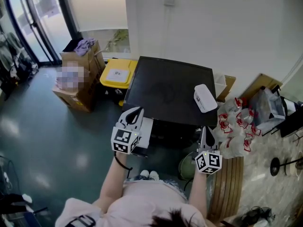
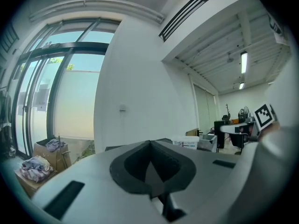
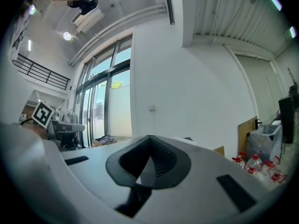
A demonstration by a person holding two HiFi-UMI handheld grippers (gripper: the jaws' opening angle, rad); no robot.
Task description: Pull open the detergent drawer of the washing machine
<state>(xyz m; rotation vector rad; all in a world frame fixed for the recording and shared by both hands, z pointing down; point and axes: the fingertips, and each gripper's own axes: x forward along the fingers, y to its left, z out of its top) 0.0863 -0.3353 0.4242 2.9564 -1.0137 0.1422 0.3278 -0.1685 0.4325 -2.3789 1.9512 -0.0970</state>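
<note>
White plastic detergent drawer (image 1: pixel 147 129) appears to jut from the front of the black-topped washing machine (image 1: pixel 165 89), just beside the left gripper (image 1: pixel 134 113). Its jaws and those of the right gripper (image 1: pixel 207 132) are pressed together on nothing. Any further pull should run straight and level.

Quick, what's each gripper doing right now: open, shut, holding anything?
Left gripper: closed, holding nothing.
Right gripper: closed, holding nothing.
</note>
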